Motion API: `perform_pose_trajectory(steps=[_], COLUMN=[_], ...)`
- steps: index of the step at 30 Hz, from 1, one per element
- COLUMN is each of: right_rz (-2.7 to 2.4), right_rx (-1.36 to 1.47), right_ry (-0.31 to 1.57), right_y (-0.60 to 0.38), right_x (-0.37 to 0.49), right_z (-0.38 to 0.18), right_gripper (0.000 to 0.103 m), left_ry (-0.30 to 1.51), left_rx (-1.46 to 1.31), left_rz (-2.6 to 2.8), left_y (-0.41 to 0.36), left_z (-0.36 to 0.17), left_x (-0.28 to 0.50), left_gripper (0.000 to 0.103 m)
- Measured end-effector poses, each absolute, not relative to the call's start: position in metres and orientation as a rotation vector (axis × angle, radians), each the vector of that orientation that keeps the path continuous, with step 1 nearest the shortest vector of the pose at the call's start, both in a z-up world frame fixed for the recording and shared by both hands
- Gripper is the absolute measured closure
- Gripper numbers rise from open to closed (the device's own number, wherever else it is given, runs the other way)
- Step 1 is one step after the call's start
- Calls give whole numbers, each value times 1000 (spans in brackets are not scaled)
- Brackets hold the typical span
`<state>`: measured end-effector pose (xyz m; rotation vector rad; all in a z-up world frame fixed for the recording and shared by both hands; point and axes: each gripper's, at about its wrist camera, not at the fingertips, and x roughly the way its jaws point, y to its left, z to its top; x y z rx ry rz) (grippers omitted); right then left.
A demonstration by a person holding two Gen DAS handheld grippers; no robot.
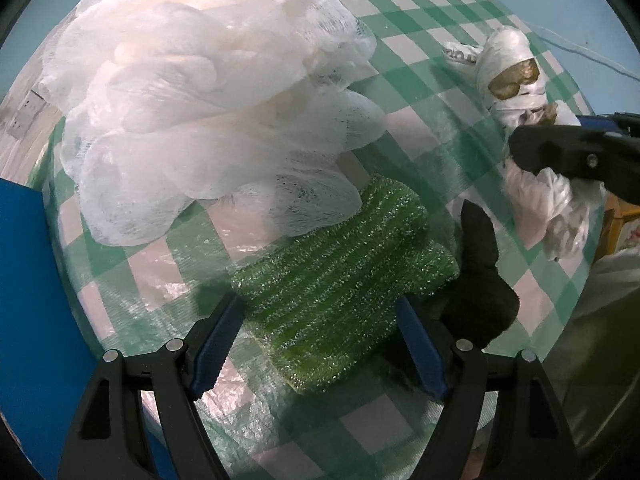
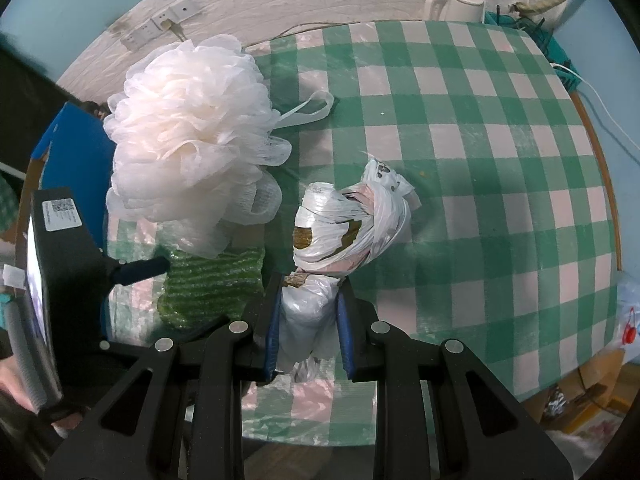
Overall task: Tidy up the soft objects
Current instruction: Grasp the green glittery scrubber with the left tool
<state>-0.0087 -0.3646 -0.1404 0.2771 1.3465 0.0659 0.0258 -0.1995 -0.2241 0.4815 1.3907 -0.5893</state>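
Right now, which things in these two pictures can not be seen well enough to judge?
- Green scouring pad: its far edge is under the white mesh bath pouf in the left wrist view.
- White plastic bag bundle: contents hidden by the wrapping; right gripper covers its near end.
- Black object: left wrist view, too dark to identify.
- Wall socket: right wrist view, too small for details.

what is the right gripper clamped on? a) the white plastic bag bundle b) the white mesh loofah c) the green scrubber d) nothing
a: in the right wrist view the right gripper has its blue pads pressed on the white plastic bag bundle, while the green scrubber and loofah lie off to its side.
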Motion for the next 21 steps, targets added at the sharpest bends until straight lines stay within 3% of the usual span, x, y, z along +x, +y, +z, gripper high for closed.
perform_pose_trajectory(steps=[3,6,8,11,21], right_rz=[67,66,66,67,74], right_rx=[277,281,278,277,258], right_ry=[1346,1348,1346,1342,1319], right_y=[-365,-365,-364,-363,-357], right_x=[-9,-8,-7,-6,-7], right_z=[-141,-142,-142,-141,-130], right_gripper=[81,81,81,80,80], left_ry=[1382,1359,1358,1364,1313], left_rx=[482,489,484,484,484], left_rz=[-601,-622,-656,-689,-669], left_y=[-201,-202,-205,-209,-195], left_z=[-225,-223,-220,-218,-193], left_x=[25,21,18,14,-1], left_gripper=[24,38,62,86,91])
